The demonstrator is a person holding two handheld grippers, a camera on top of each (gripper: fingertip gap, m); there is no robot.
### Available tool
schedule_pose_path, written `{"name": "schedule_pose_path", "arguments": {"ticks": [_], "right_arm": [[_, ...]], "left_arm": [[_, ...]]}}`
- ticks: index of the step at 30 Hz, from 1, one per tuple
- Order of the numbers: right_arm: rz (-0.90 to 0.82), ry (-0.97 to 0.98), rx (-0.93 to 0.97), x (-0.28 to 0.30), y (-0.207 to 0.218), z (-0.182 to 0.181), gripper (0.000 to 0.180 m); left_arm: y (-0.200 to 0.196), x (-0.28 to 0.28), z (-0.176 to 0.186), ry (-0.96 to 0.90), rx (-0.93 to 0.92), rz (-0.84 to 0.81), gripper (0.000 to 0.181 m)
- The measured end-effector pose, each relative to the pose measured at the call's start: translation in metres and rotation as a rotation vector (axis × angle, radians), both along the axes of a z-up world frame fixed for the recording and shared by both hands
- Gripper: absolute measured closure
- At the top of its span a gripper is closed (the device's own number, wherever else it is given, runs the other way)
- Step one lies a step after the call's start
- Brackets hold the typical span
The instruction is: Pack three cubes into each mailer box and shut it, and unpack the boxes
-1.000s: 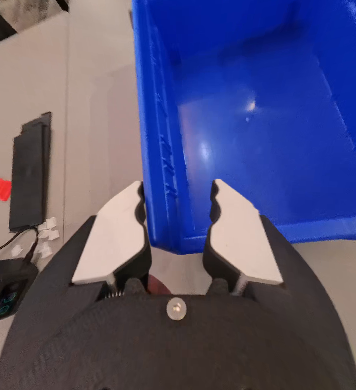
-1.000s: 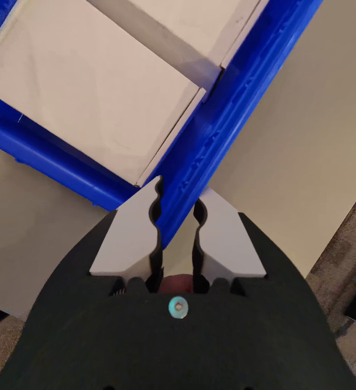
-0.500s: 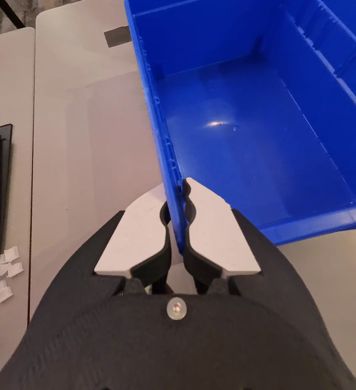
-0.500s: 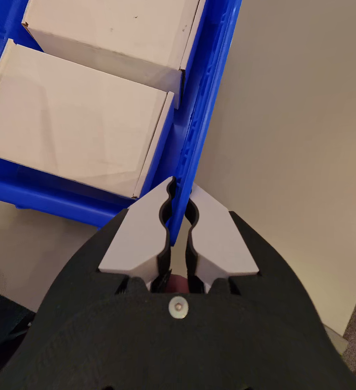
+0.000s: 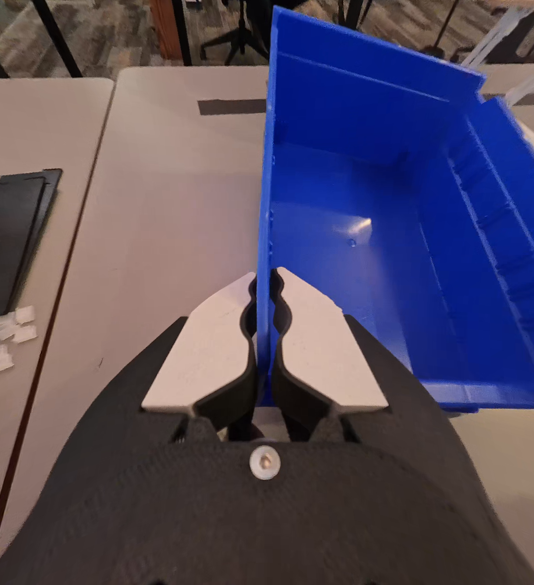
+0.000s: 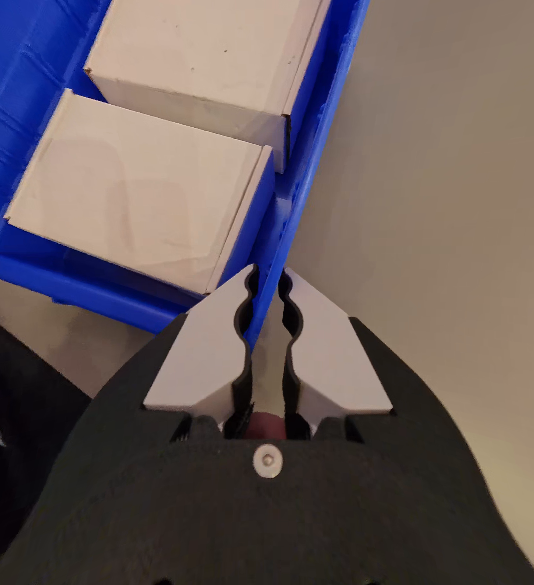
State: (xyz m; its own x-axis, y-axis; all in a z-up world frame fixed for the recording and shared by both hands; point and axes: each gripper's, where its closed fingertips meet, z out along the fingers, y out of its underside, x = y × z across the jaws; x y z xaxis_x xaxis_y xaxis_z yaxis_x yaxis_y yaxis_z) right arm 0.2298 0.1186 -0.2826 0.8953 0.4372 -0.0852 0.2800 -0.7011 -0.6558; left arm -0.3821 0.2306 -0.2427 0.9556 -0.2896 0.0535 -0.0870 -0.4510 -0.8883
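The left tool (image 5: 265,272) pinches the wall of an empty blue bin (image 5: 386,253). The right tool (image 6: 270,270) pinches the wall of another bin (image 6: 306,196) with two shut white boxes (image 6: 139,186) inside, likely to move both bins on the surface (image 5: 170,221).
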Motion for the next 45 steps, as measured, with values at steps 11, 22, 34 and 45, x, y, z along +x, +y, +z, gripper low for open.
{"name": "schedule_pose_path", "arguments": {"ticks": [11,22,34,45], "right_arm": [[0.146,0.072,0.082,-0.175,0.019,-0.001,0.148],[0.300,0.134,0.082,-0.336,0.057,-0.002,0.140],[0.429,0.255,-0.018,-0.448,0.049,-0.001,0.131],[0.332,0.603,0.267,-0.278,0.052,0.114,0.087]], "left_arm": [[-0.058,-0.075,0.076,-0.117,0.259,0.233,0.175],[-0.093,-0.090,0.137,-0.179,0.427,0.277,0.175],[-0.098,-0.062,0.156,-0.179,0.448,0.246,0.175],[-0.064,0.068,0.169,-0.131,0.428,0.078,0.175]]}}
